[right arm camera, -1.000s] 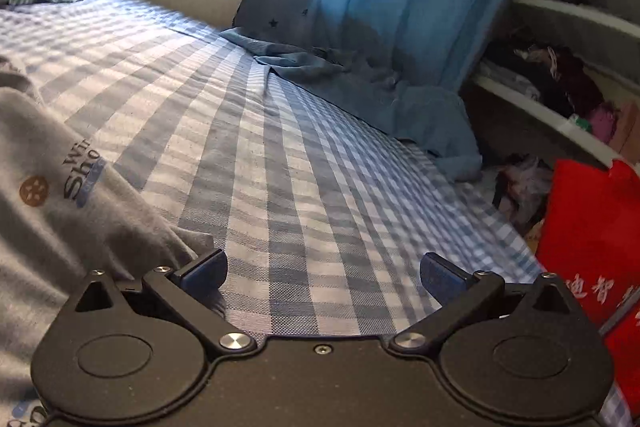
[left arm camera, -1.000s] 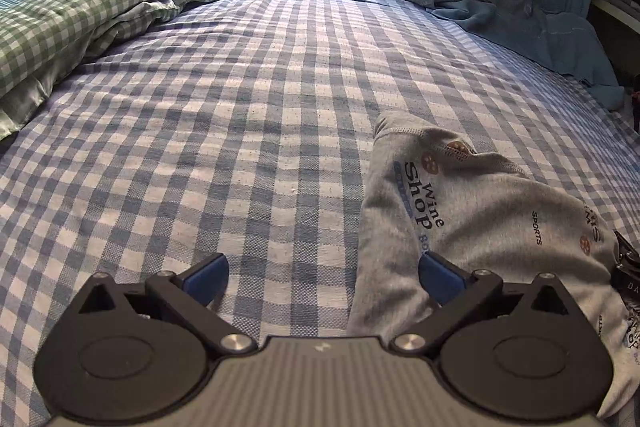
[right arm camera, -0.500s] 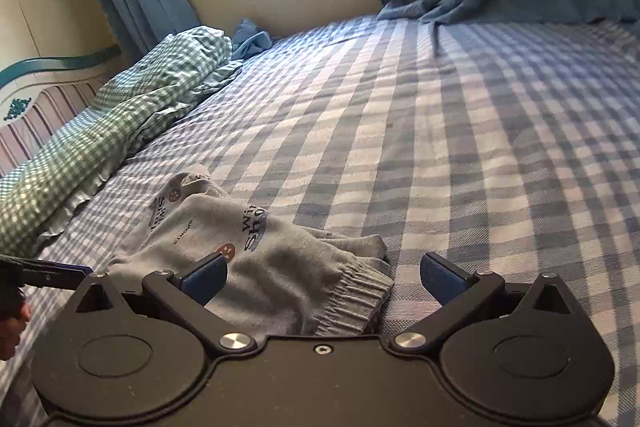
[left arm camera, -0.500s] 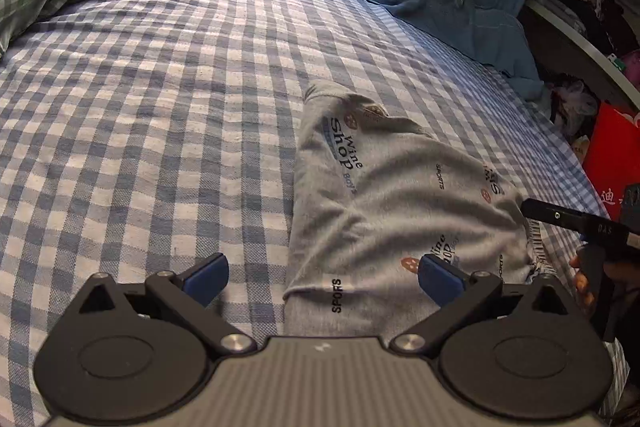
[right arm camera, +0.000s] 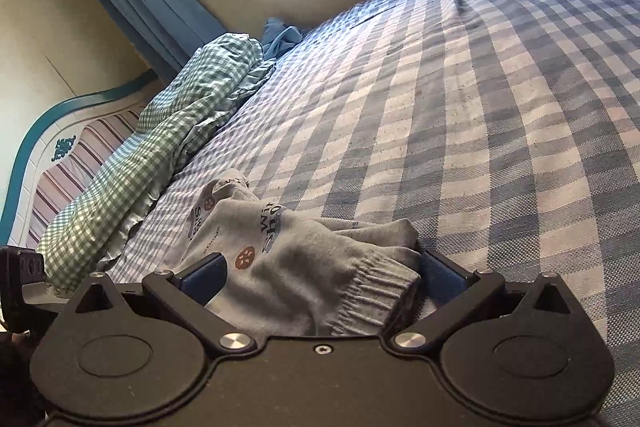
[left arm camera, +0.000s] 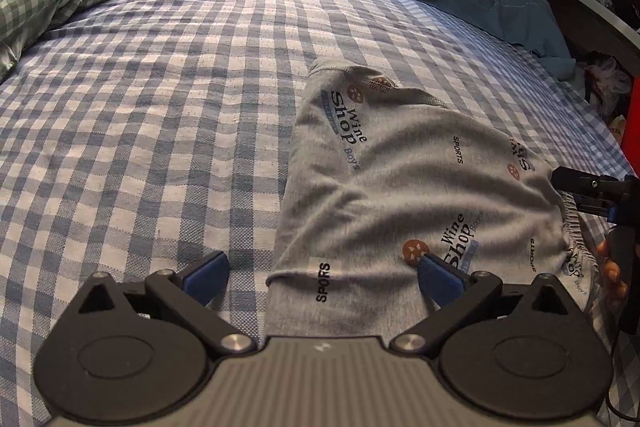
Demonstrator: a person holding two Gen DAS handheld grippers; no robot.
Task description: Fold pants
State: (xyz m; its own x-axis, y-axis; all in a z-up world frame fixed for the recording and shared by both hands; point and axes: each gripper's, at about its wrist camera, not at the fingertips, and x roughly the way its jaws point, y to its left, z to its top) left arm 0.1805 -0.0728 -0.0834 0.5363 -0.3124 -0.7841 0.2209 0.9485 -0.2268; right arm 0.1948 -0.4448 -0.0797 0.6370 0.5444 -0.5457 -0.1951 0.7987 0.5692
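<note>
The pants point(left arm camera: 404, 195) ran toward twelve o'clock; the wide-open right gripper point(right arm camera: 320, 273) straddled their cuff, the left gripper point(left arm camera: 320, 273) gaped empty.

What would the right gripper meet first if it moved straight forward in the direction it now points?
Most likely the grey pants: their ribbed cuff already lies between the open fingers of the right gripper. Beyond them there is only the checked bedsheet. How high the gripper is above the cloth is unclear.
</note>
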